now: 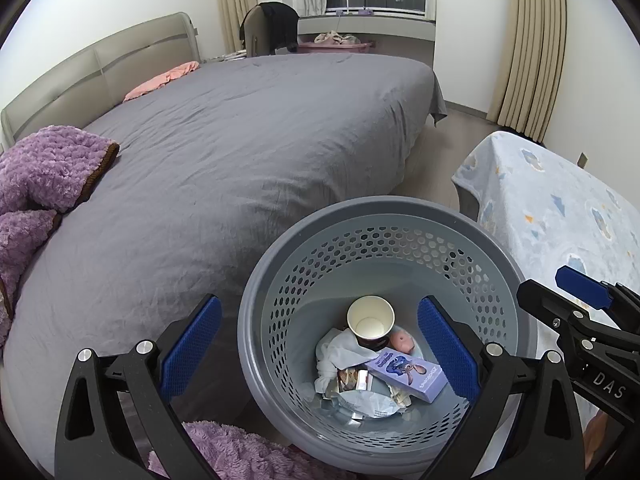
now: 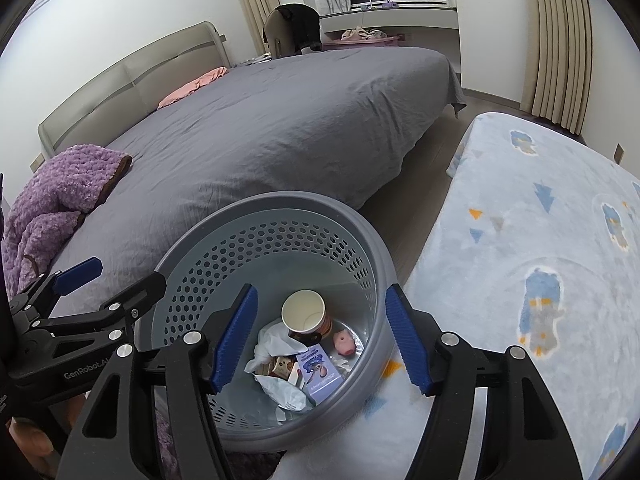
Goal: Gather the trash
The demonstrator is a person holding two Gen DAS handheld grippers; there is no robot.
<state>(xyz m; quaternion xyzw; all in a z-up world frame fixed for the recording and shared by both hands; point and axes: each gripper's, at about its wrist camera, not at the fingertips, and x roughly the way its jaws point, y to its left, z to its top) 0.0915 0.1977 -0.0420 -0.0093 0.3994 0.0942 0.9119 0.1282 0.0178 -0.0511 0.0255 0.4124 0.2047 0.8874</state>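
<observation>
A grey perforated bin (image 1: pixel 304 240) (image 2: pixel 224 216) stands on the floor between the bed and a covered table. Inside lie a paper cup (image 1: pixel 370 318) (image 2: pixel 303 312), a purple box (image 1: pixel 412 374) (image 2: pixel 320 372), white crumpled wrappers (image 1: pixel 340 356) (image 2: pixel 276 340) and a small pink item (image 1: pixel 402 340) (image 2: pixel 345 342). My left gripper (image 1: pixel 320 354) hangs open and empty above the bin; it also shows in the right wrist view (image 2: pixel 120 276). My right gripper (image 2: pixel 320 344) is open and empty above the bin, and shows at the right of the left wrist view (image 1: pixel 560 284).
A bed with a grey cover (image 1: pixel 240 140) (image 2: pixel 280 120) lies left and behind the bin. A purple fluffy blanket (image 1: pixel 40 176) (image 2: pixel 60 192) sits on its near corner. A table under a light blue patterned cloth (image 1: pixel 560 208) (image 2: pixel 540 240) stands right of the bin.
</observation>
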